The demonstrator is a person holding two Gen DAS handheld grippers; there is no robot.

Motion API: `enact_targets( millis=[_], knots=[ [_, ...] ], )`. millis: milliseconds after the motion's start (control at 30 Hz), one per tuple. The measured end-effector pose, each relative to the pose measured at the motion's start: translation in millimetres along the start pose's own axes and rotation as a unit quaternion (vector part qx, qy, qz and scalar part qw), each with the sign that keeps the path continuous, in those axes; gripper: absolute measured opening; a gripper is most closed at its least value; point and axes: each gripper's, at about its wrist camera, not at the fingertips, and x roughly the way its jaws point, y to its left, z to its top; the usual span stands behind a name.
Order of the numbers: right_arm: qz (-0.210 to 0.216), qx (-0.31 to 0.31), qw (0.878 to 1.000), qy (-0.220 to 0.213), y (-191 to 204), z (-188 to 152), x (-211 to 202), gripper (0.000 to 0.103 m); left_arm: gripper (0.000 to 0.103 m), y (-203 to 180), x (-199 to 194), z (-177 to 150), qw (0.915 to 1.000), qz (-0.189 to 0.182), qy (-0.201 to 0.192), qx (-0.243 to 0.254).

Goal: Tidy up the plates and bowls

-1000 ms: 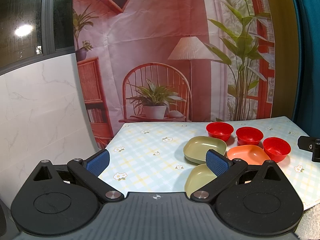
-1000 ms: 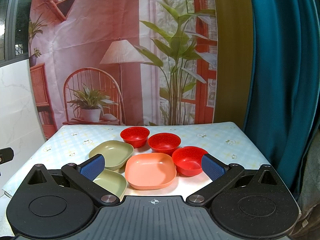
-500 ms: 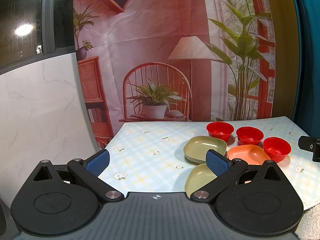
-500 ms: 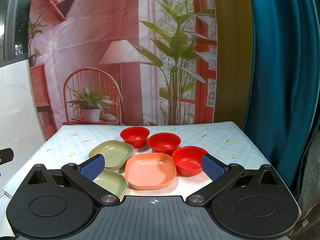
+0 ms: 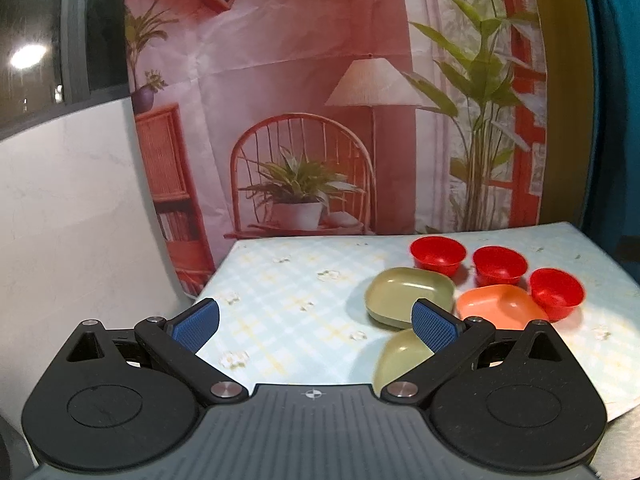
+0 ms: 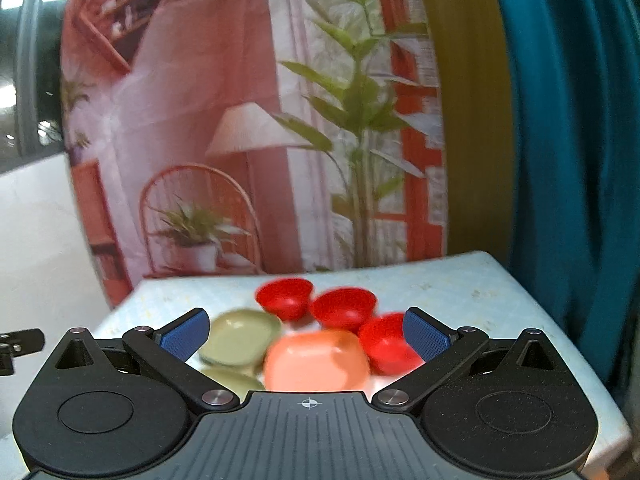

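Note:
Three red bowls stand on the checked tablecloth: far (image 5: 438,254) (image 6: 285,298), middle (image 5: 499,265) (image 6: 344,307) and near right (image 5: 556,292) (image 6: 386,344). An orange plate (image 5: 500,306) (image 6: 316,360) lies beside two green plates, far (image 5: 408,294) (image 6: 240,336) and near (image 5: 402,356) (image 6: 232,378). My left gripper (image 5: 316,322) is open and empty at the table's near left. My right gripper (image 6: 306,334) is open and empty, low in front of the orange plate. The right wrist view is blurred.
The tablecloth (image 5: 288,300) covers the table, whose right edge (image 6: 560,320) is near a teal curtain (image 6: 568,120). A printed backdrop (image 5: 300,100) hangs behind. A white wall (image 5: 72,200) stands at the left.
My right gripper has dropped lower and moved toward the dishes, which now look larger and blurred. My left gripper has shifted slightly. Both stay open. The dishes have not moved.

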Motion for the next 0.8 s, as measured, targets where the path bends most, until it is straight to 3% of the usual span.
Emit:
enact_targets(
  millis=[267,567,800],
  knots=[
    [-0.007,0.008,1.000,0.000,-14,8,50,0.103,0.103,-7,44,8,0.9993,-0.034,0.014,0.010],
    [-0.026,-0.024,0.997,0.064,-9,-10,113,0.103,0.103,-21,96,3,0.9960,-0.076,0.046,0.004],
    [-0.013,-0.047,0.995,0.090,-4,-34,142,0.103,0.100,-32,135,-14,0.9910,-0.098,0.091,-0.005]
  ],
)
